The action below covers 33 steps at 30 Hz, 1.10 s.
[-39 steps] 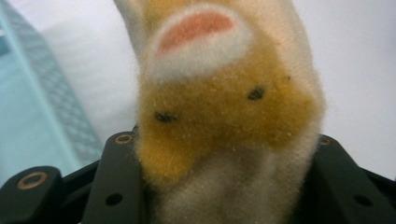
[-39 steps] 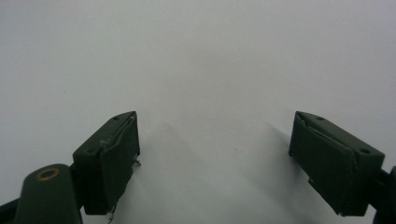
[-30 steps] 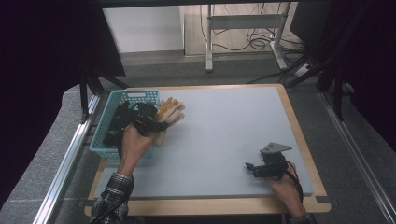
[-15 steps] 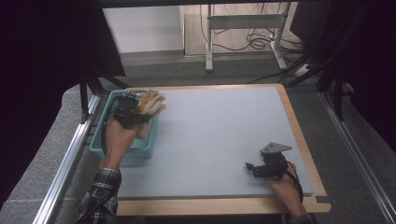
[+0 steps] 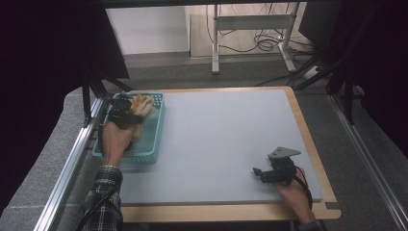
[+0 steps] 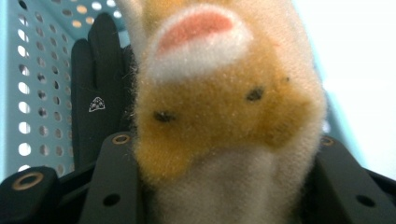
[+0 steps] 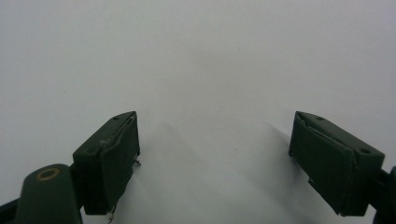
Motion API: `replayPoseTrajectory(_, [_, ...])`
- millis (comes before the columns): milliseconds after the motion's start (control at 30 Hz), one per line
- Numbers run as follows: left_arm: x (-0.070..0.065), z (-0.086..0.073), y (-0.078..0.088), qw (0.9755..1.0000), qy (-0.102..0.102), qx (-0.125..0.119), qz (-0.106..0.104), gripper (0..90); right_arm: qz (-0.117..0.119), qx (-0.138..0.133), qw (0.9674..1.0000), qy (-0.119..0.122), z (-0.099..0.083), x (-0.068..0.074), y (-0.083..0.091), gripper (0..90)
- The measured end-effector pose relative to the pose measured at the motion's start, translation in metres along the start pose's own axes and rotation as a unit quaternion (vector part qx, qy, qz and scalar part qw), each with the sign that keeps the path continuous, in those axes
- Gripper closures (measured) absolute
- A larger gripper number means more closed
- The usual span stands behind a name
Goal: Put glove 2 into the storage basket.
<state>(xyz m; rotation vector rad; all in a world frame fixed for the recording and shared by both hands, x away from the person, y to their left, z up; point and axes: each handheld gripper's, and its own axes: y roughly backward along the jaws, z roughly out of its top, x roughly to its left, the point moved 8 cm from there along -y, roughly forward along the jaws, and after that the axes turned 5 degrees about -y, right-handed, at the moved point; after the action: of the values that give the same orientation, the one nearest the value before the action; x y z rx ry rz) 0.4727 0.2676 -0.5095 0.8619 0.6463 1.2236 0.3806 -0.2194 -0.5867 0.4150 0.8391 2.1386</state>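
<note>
Tan and cream plush, a soft toy (image 6: 224, 107), is sitting between the black jaws of the left gripper (image 5: 126, 111), which are closing on it from both sides at roughly half their spread. In the high view the toy (image 5: 142, 105) is hanging over the far end of the teal perforated basket (image 5: 149, 153) at the far left of the grey table (image 5: 221, 139), with the person's left hand (image 5: 115, 139) reaching across the basket from the near side. A black glove (image 6: 95, 93) with a small white mark is lying against the basket wall just behind the toy, probably resting on the basket floor, though the blur makes that hard to judge. The right gripper (image 5: 269, 172) is resting near the table's near right corner, well apart from the basket, its jaws standing wide open over bare grey surface (image 7: 205, 70) with nothing between them.
</note>
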Motion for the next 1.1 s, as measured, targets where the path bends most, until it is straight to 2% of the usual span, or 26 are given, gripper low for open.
replayPoseTrajectory(33, [0.0, 0.0, 0.0, 1.0, 0.0, 0.0, 0.0, 51.3, 0.0, 0.0, 1.0, 0.0, 0.0, 0.0, 0.0, 15.8])
replayPoseTrajectory(100, [0.002, -0.002, -0.014, 0.9999, 0.001, 0.011, 0.003, 51.0, 0.0, 0.0, 1.0, 0.0, 0.0, 0.0, 0.0, 15.8])
replayPoseTrajectory(233, [0.001, -0.003, -0.026, 0.9998, -0.001, 0.021, 0.001, 50.4, 0.0, 0.0, 1.0, 0.0, 0.0, 0.0, 0.0, 15.8])
replayPoseTrajectory(300, [-0.001, -0.003, -0.032, 0.9997, 0.0, 0.025, -0.001, 50.3, 0.0, 0.0, 1.0, 0.0, 0.0, 0.0, 0.0, 15.8])
replayPoseTrajectory(433, [-0.01, -0.002, -0.045, 0.9991, -0.011, 0.039, -0.009, 49.8, 0.0, 0.0, 1.0, 0.0, 0.0, 0.0, 0.0, 15.8])
replayPoseTrajectory(600, [-0.021, -0.004, -0.065, 0.9971, -0.024, 0.072, -0.012, 48.2, 0.0, 0.0, 1.0, 0.0, 0.0, 0.0, 0.0, 15.8])
replayPoseTrajectory(633, [-0.021, -0.004, -0.065, 0.9971, -0.024, 0.072, -0.012, 47.4, 0.0, 0.0, 1.0, 0.0, 0.0, 0.0, 0.0, 15.8])
replayPoseTrajectory(667, [-0.023, -0.007, -0.072, 0.9954, -0.027, 0.091, -0.016, 46.1, 0.0, 0.0, 1.0, 0.0, 0.0, 0.0, 0.0, 15.8])
replayPoseTrajectory(733, [-0.023, -0.009, -0.074, 0.9946, -0.03, 0.098, -0.017, 44.2, 0.0, 0.0, 1.0, 0.0, 0.0, 0.0, 0.0, 15.8])
replayPoseTrajectory(833, [-0.021, -0.013, -0.08, 0.9931, -0.023, 0.114, -0.018, 34.1, 0.0, 0.0, 1.0, -0.001, 0.0, 0.0, 0.0, 15.8])
replayPoseTrajectory(900, [-0.018, -0.016, -0.08, 0.9918, -0.026, 0.124, -0.018, 27.0, 0.0, 0.0, 1.0, -0.001, 0.0, 0.0, 0.0, 15.8])
replayPoseTrajectory(967, [-0.016, -0.018, -0.079, 0.9919, -0.027, 0.122, -0.021, 22.2, 0.0, 0.0, 1.0, -0.001, 0.0, 0.0, 0.0, 15.8])
replayPoseTrajectory(1033, [-0.015, -0.019, -0.075, 0.9923, -0.026, 0.118, -0.029, 15.0, 0.0, 0.0, 1.0, -0.001, 0.0, 0.0, 0.0, 15.8])
replayPoseTrajectory(1067, [-0.015, -0.018, -0.068, 0.9931, -0.024, 0.107, -0.041, 12.3, 0.0, 0.0, 1.0, -0.001, 0.0, 0.0, 0.0, 15.8])
replayPoseTrajectory(1100, [-0.015, -0.018, -0.068, 0.9931, -0.024, 0.107, -0.041, 9.2, 0.0, 0.0, 1.0, -0.001, 0.0, 0.0, 0.0, 15.8])
